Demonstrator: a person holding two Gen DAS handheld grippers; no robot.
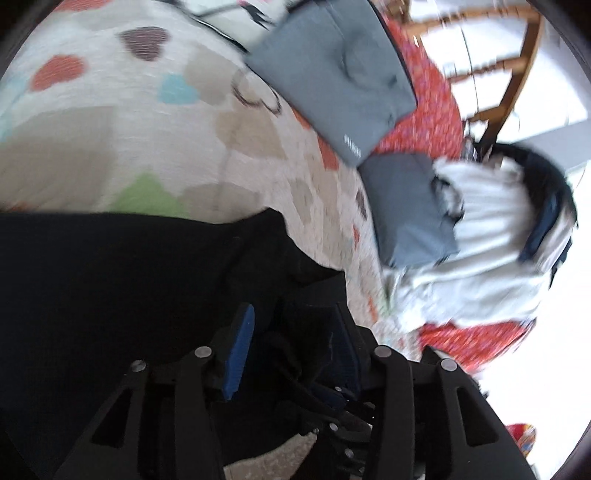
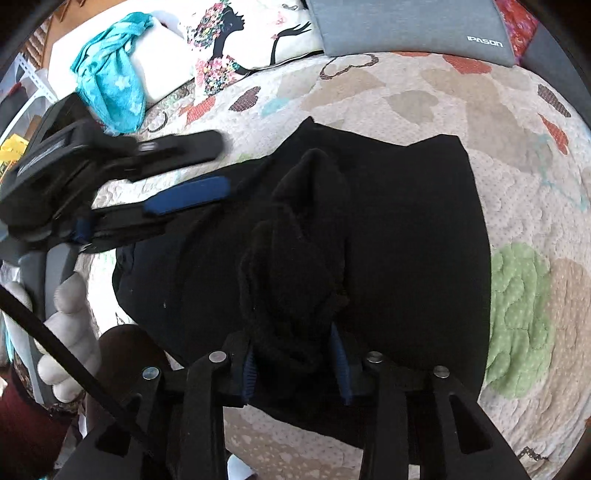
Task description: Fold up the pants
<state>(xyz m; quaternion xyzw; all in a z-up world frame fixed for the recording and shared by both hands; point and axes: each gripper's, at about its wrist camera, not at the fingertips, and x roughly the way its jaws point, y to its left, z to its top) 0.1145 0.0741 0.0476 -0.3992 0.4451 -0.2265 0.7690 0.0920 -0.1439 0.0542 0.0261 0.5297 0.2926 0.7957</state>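
The black pants point(image 2: 406, 229) lie in a folded heap on the heart-patterned quilt point(image 2: 517, 155). My right gripper point(image 2: 295, 354) is shut on a bunched ridge of the pants' fabric between its blue pads. My left gripper point(image 2: 218, 166) shows at the left of the right wrist view, jaws wide apart, at the pants' left edge. In the left wrist view the left gripper point(image 1: 291, 328) is open over the black pants point(image 1: 129, 280), with loose cloth lying between the blue pads point(image 1: 240, 347).
A grey IPASON cushion point(image 2: 410, 26) and a printed pillow point(image 2: 236, 40) lie at the quilt's far edge. A turquoise cloth point(image 2: 110, 88) sits on a white box. Grey and white clothes point(image 1: 461, 236) are piled at the bed's side, near a wooden chair point(image 1: 517, 74).
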